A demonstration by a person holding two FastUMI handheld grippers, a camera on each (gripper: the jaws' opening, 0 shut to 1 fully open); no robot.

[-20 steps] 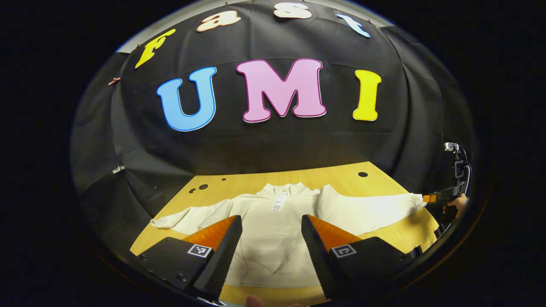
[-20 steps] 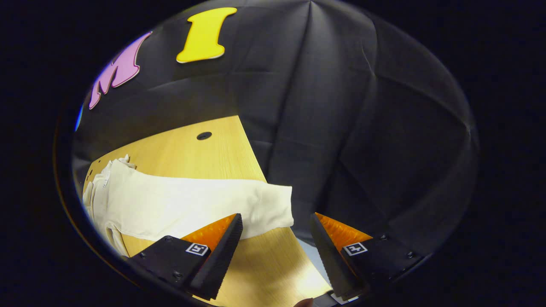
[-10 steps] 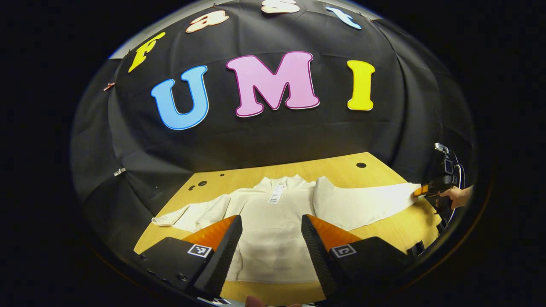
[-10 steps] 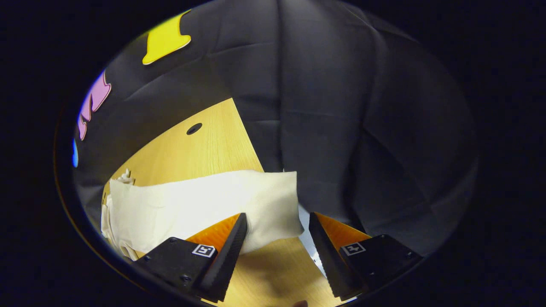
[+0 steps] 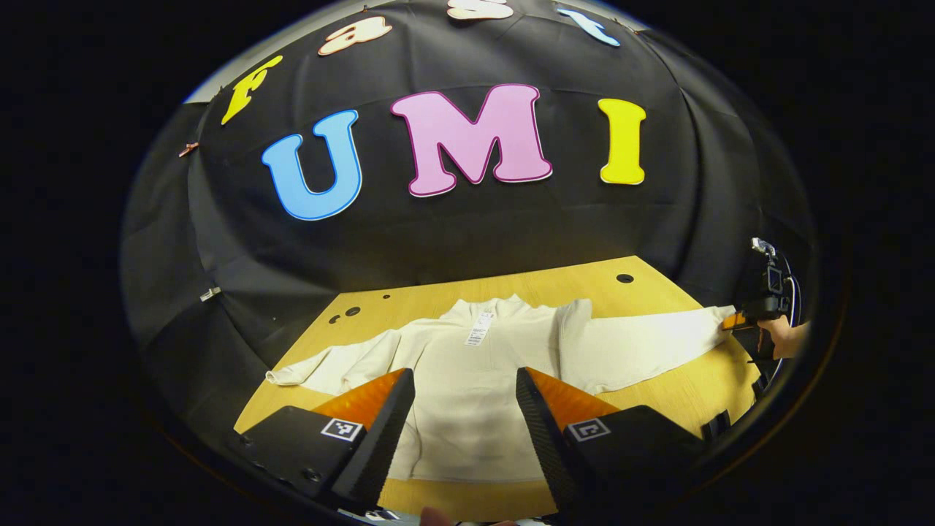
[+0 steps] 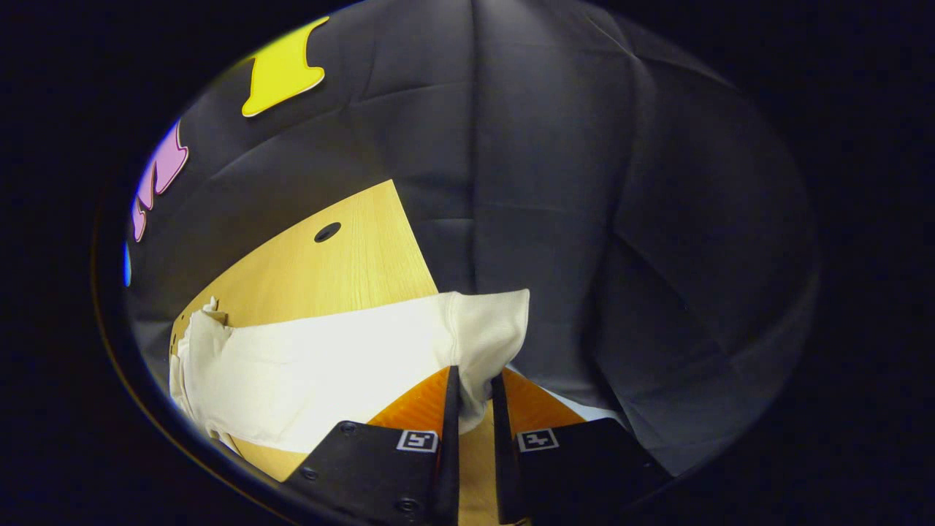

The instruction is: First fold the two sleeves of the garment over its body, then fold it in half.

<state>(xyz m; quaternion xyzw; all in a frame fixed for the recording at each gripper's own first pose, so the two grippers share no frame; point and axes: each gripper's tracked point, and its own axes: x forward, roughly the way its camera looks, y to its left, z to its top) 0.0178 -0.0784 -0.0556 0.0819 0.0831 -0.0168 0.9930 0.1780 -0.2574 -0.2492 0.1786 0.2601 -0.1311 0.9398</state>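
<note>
A cream long-sleeved garment [image 5: 475, 387] lies flat on the wooden table [image 5: 584, 281], collar toward the back wall, both sleeves spread out. My left gripper [image 5: 464, 380] hovers open above the body's lower middle, touching nothing. In the right gripper view my right gripper [image 6: 473, 380] is shut on the cuff end of the right sleeve [image 6: 343, 358], at the table's right edge. The left gripper view shows that same right gripper [image 5: 741, 320], held by a hand [image 5: 789, 340], pinching the cuff far right. The left sleeve [image 5: 329, 361] lies flat toward the left edge.
Black cloth walls surround the table on the back and both sides. A round hole [image 5: 624, 278] sits near the table's back right corner, and small holes [image 5: 343, 315] near the back left. A white tag [image 5: 478, 330] hangs inside the collar.
My right gripper's fingers have gone from wide open beside the cuff to shut on it. The left gripper has stayed open, shifting only slightly.
</note>
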